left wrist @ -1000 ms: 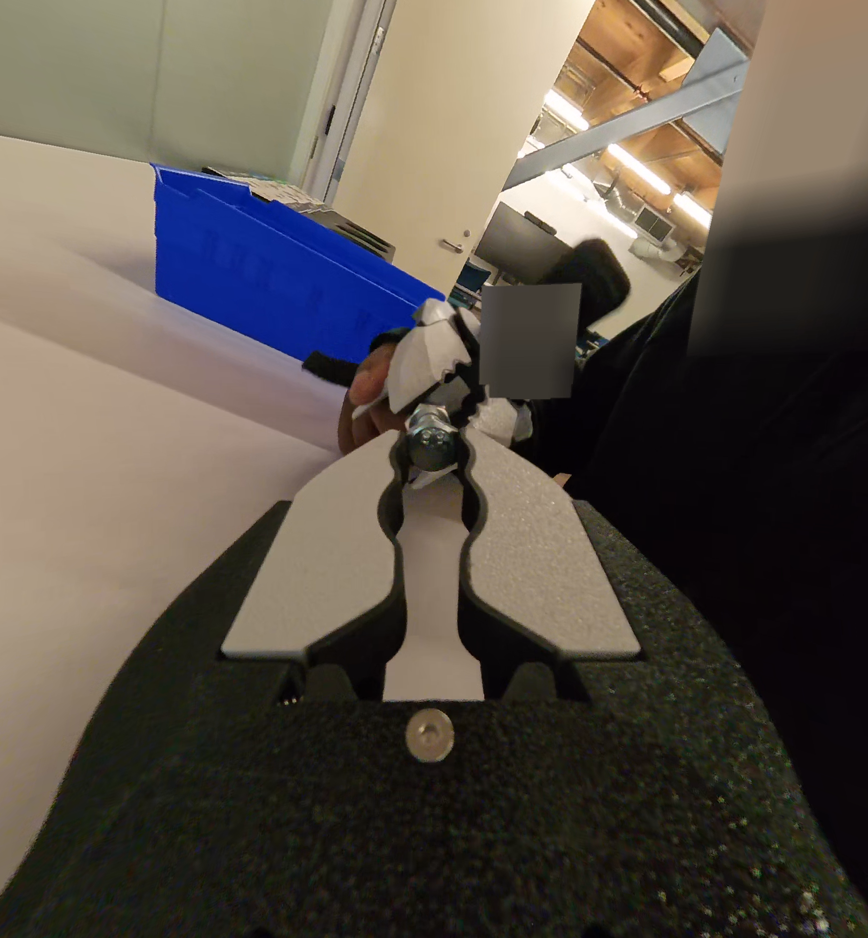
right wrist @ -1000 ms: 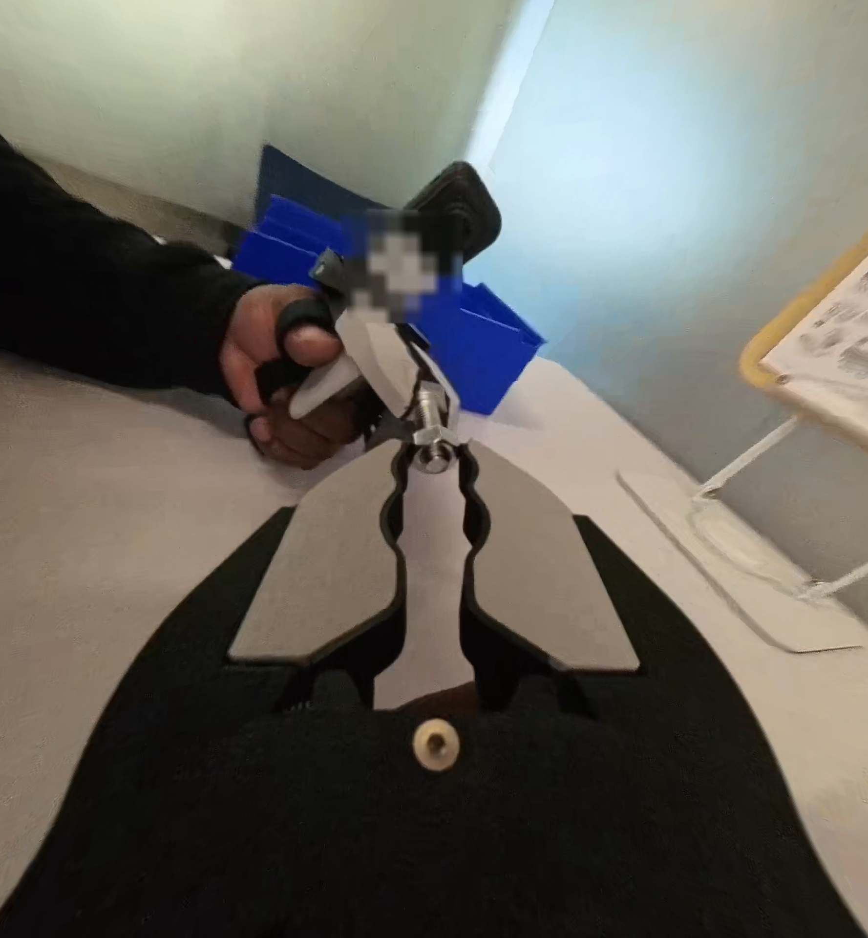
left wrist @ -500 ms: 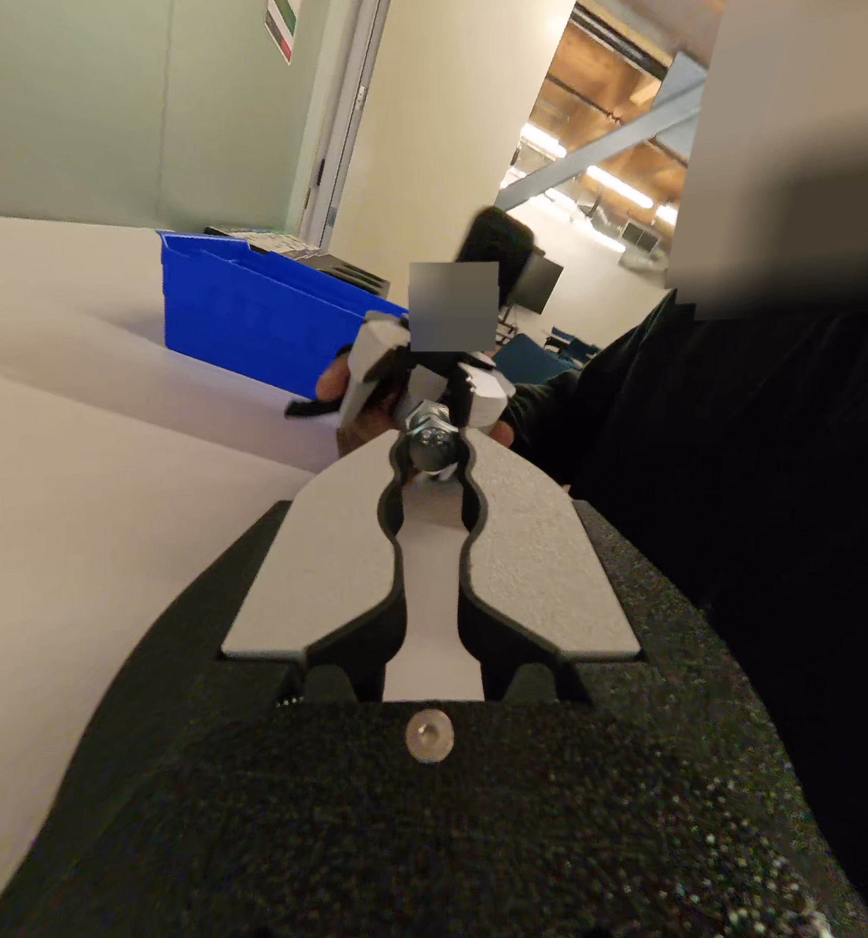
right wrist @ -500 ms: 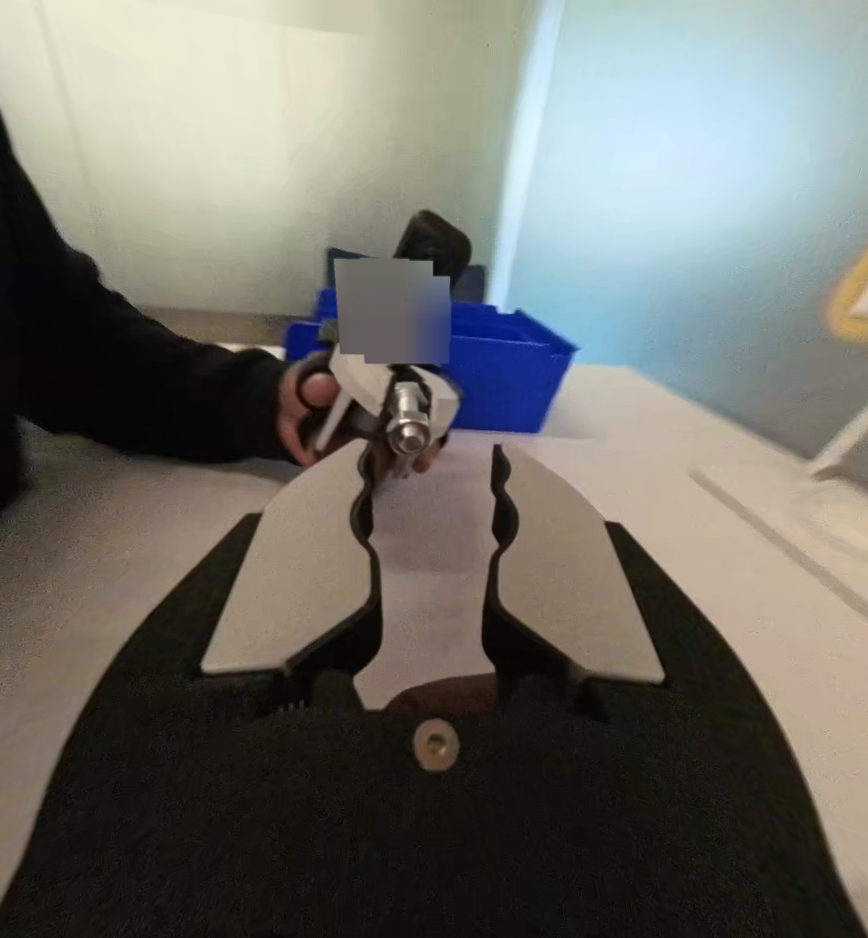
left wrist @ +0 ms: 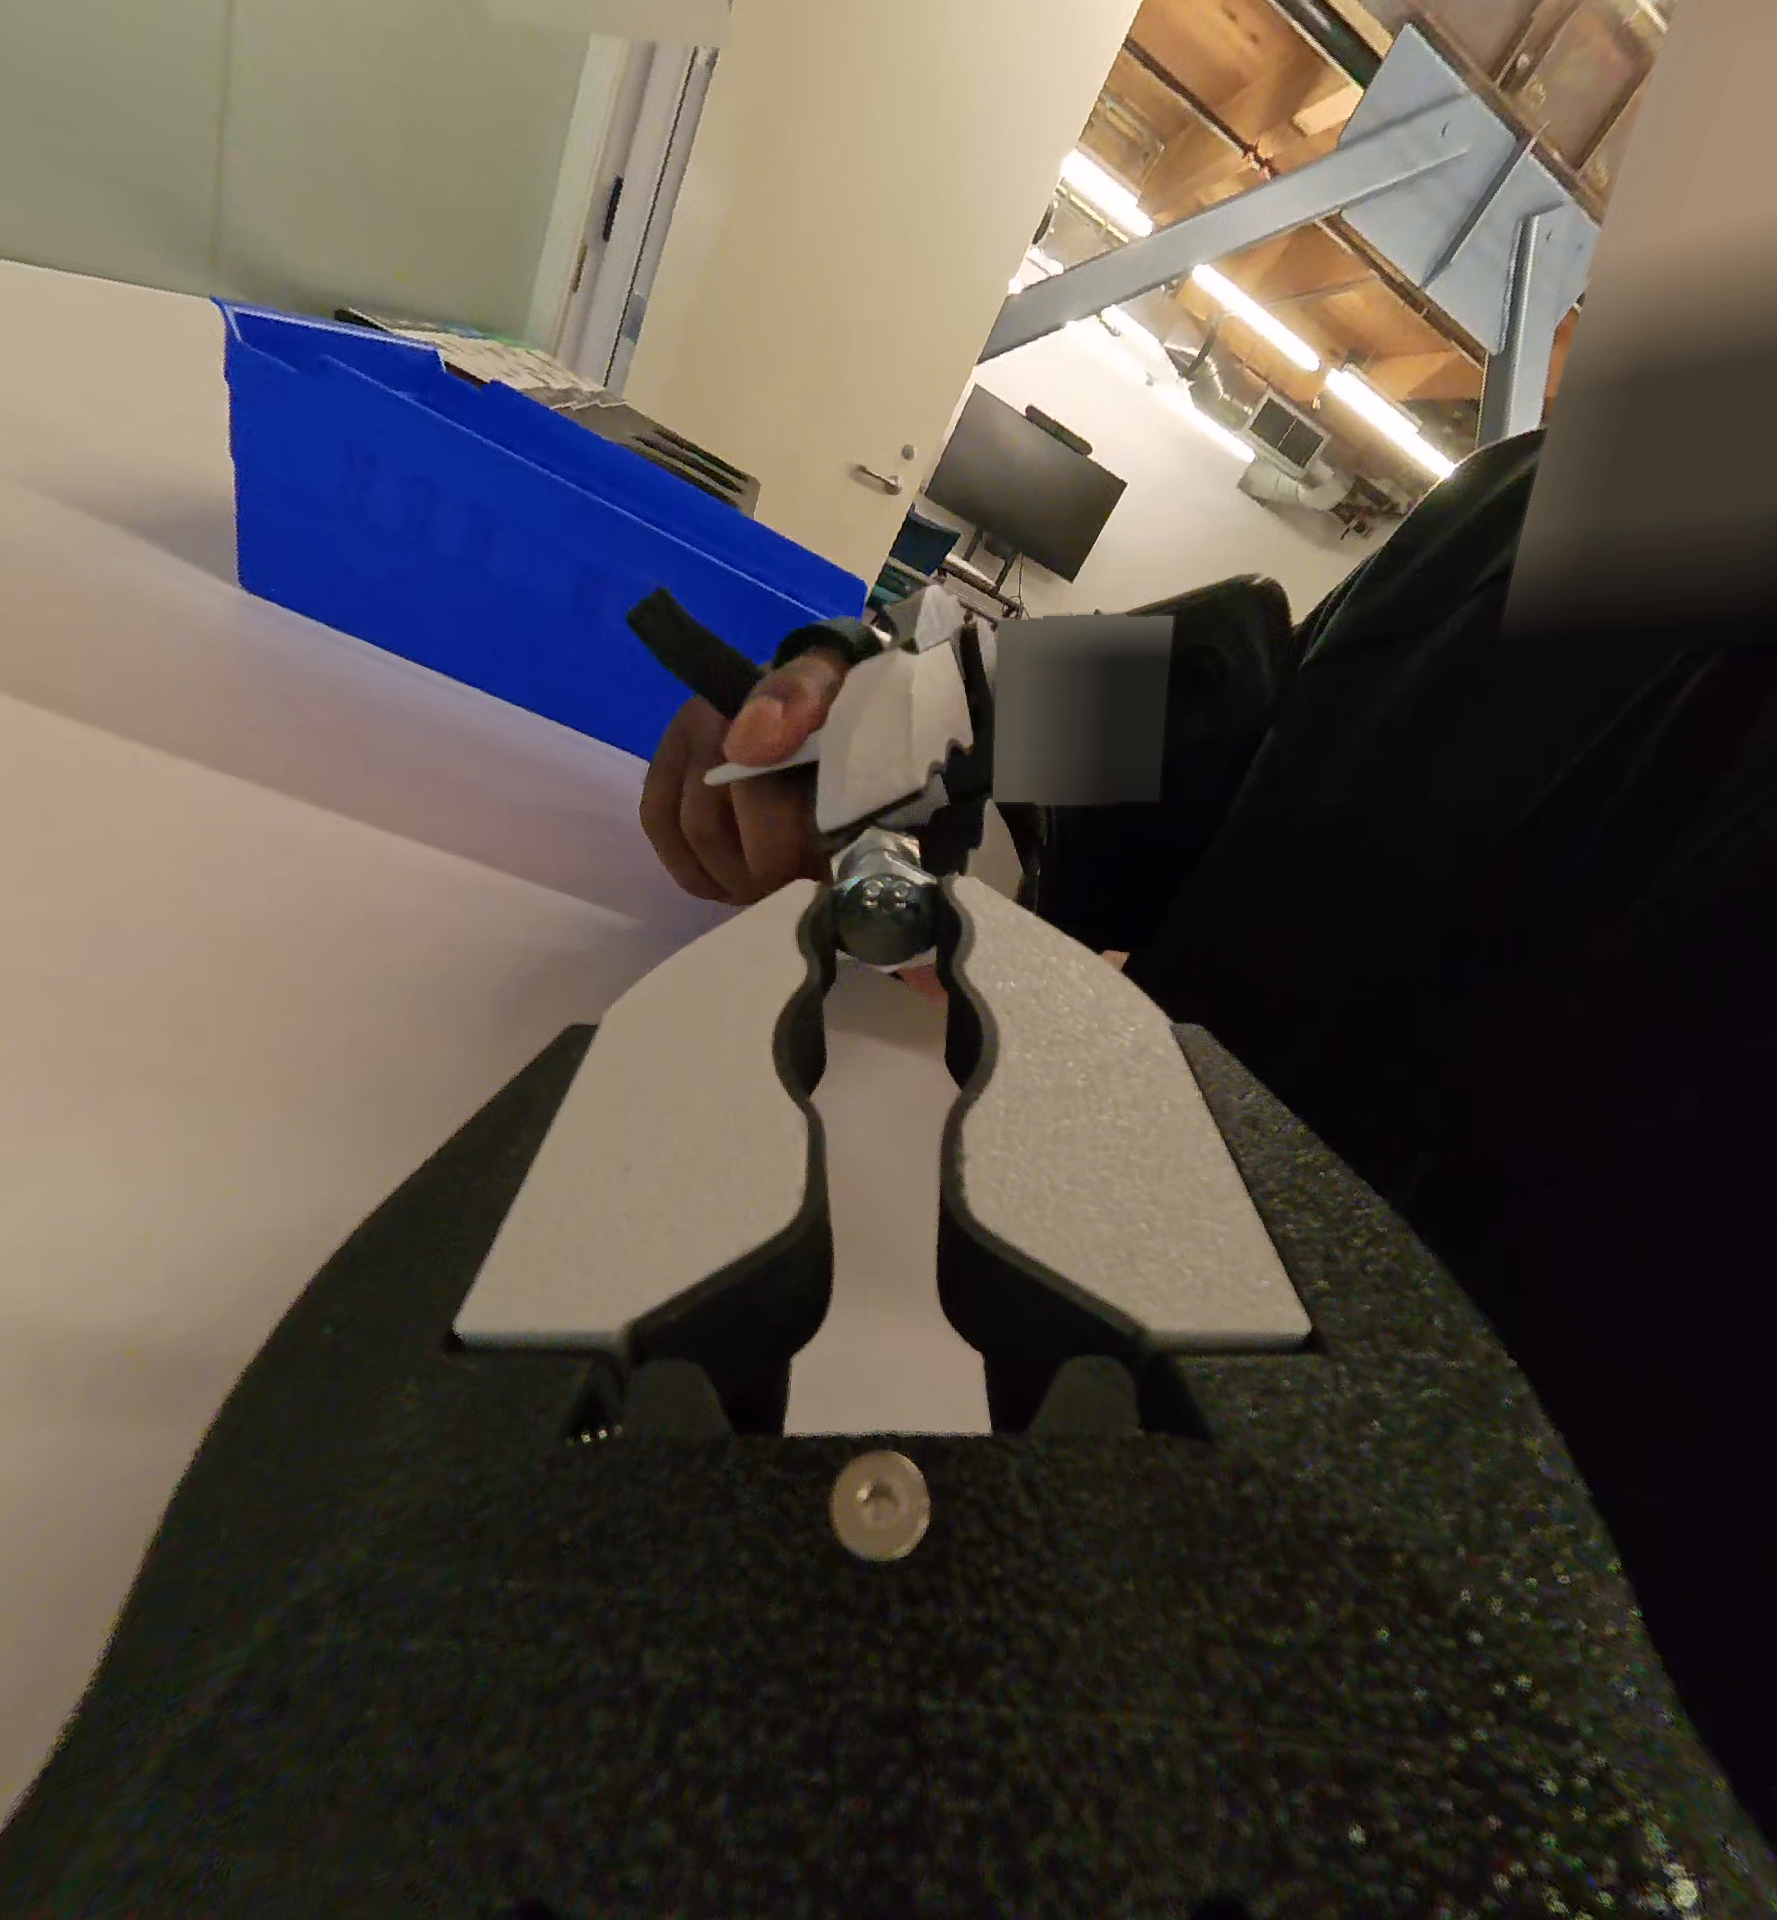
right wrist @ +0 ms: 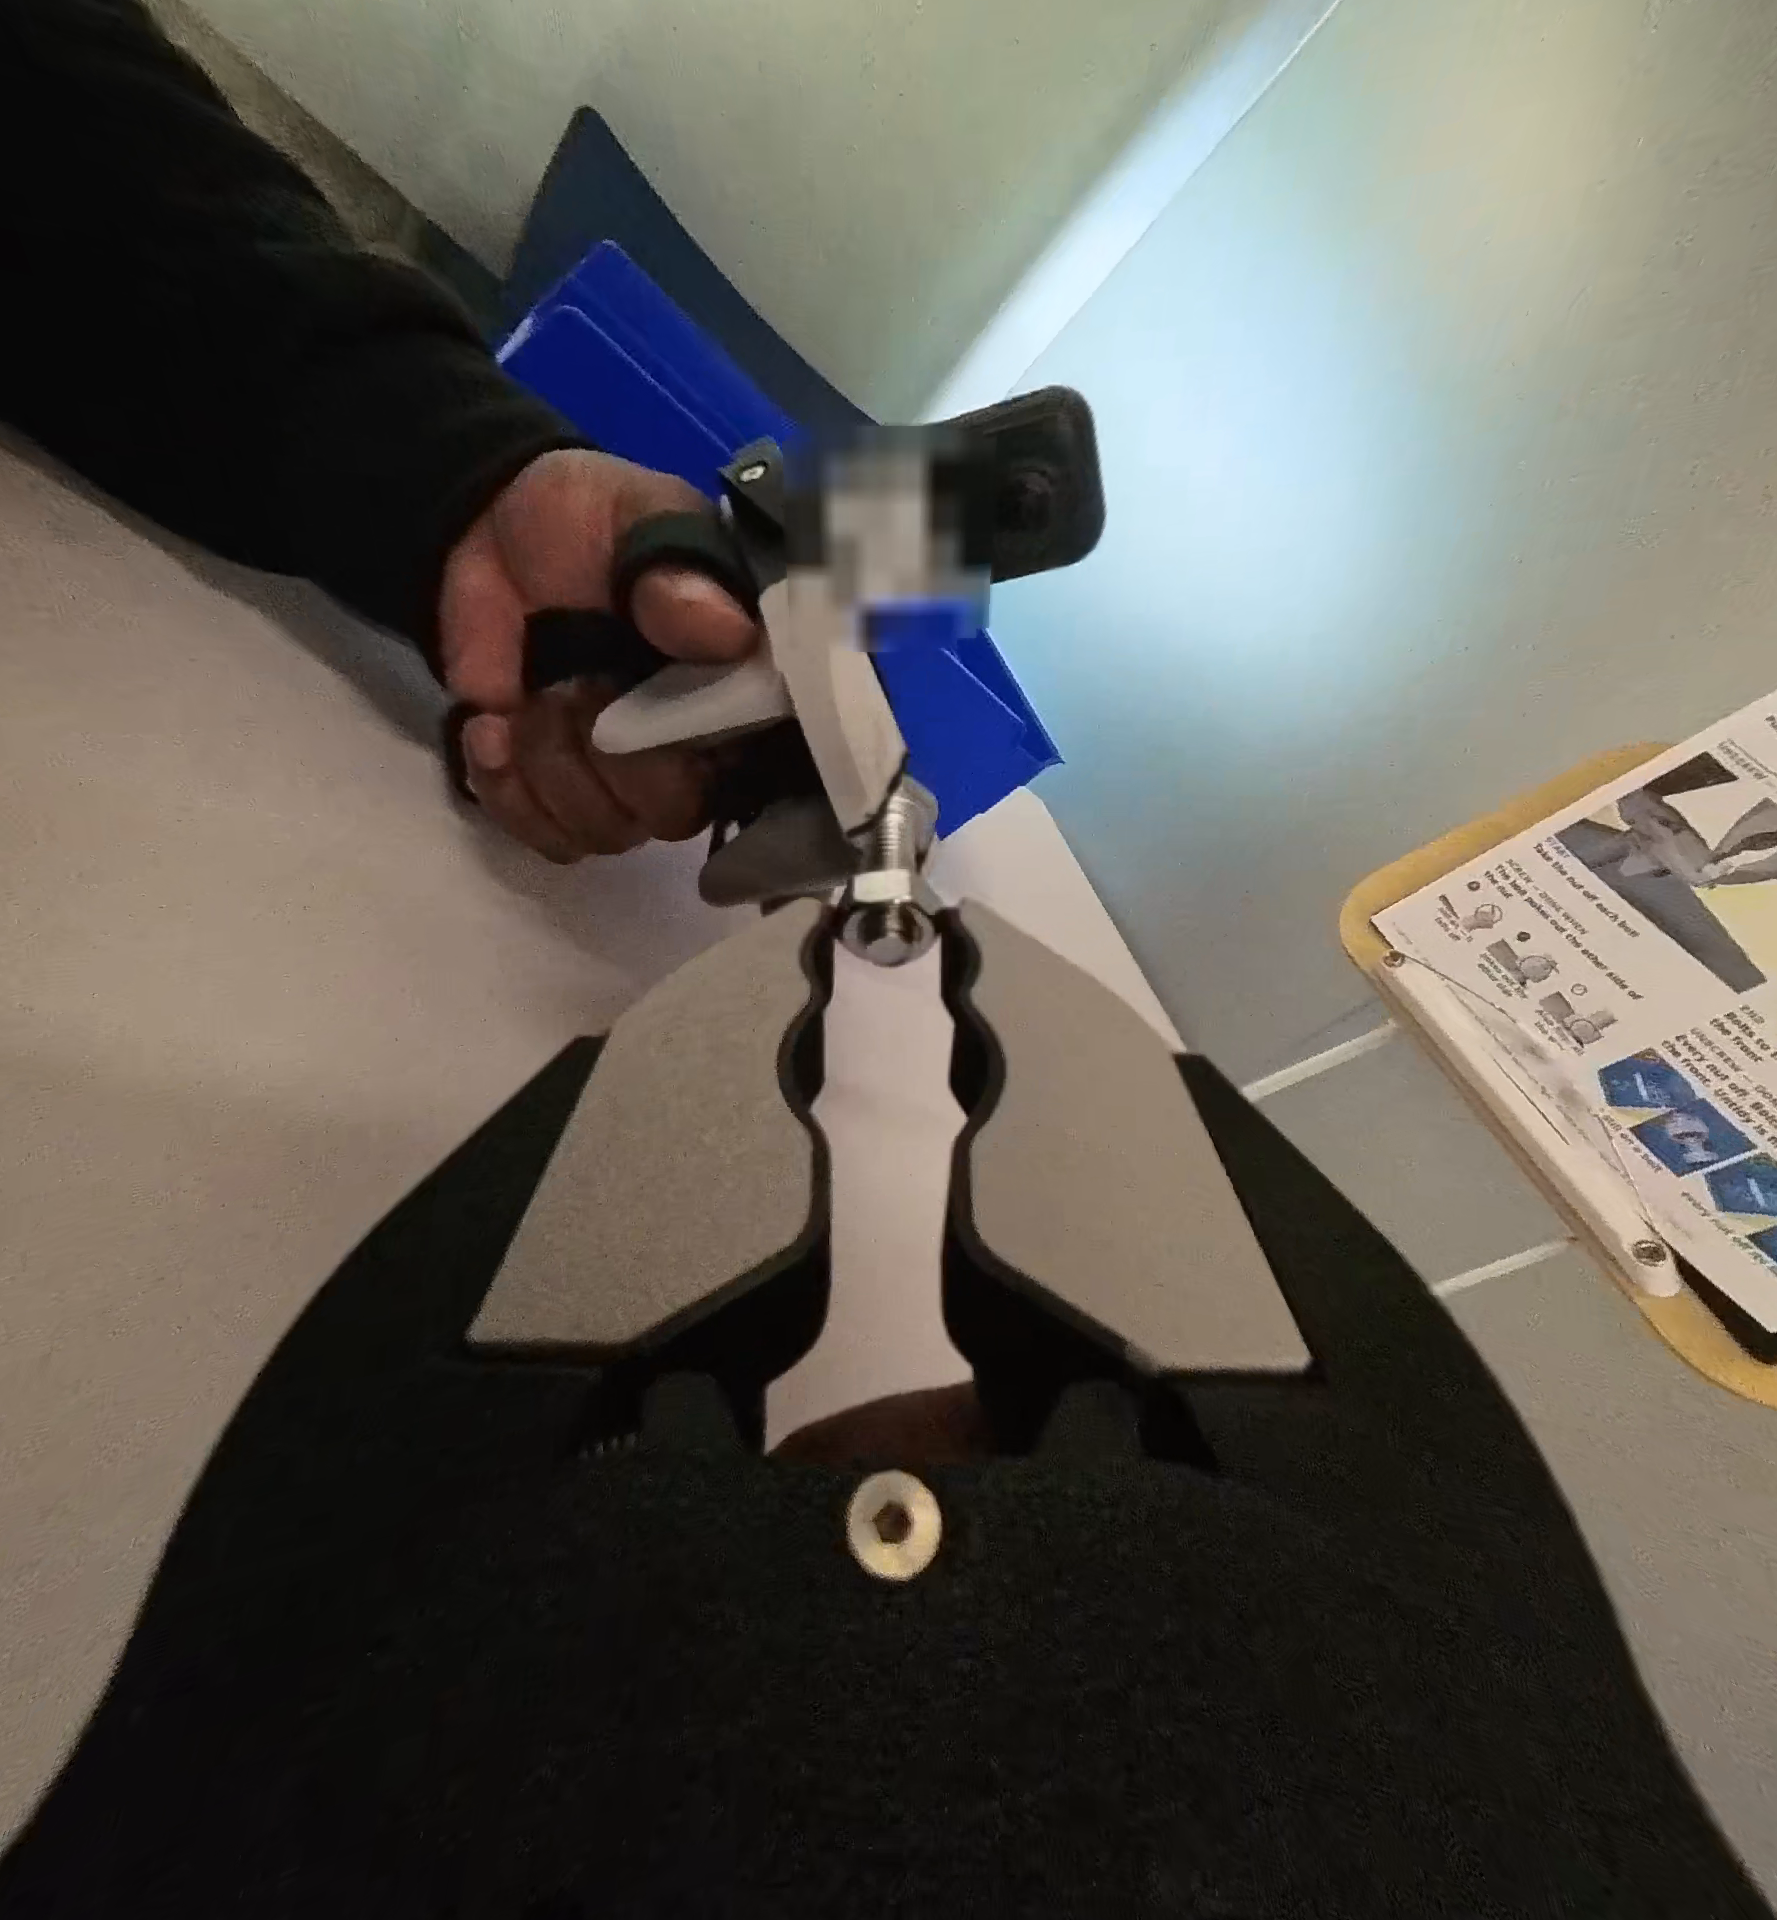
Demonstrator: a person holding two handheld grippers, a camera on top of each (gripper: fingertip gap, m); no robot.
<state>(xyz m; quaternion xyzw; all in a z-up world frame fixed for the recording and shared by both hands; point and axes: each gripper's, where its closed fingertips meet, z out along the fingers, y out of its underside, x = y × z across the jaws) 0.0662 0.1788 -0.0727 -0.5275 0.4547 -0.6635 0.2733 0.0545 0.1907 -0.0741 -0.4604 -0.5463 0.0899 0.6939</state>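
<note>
The right gripper [right wrist: 884,935] has just re-clamped the nut [right wrist: 889,891], while the left gripper [left wrist: 884,925] stays clenched on the bolt [left wrist: 879,920] head.

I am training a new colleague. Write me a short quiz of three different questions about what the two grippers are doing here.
1. True or false: the left gripper and the right gripper grip opposite ends of one bolt.
2. What colour is the bin on the table?
A) red B) blue C) green
3. Fill in: the printed sheet lies on a ____ board.

Key: 1 true; 2 B; 3 yellow.
</note>
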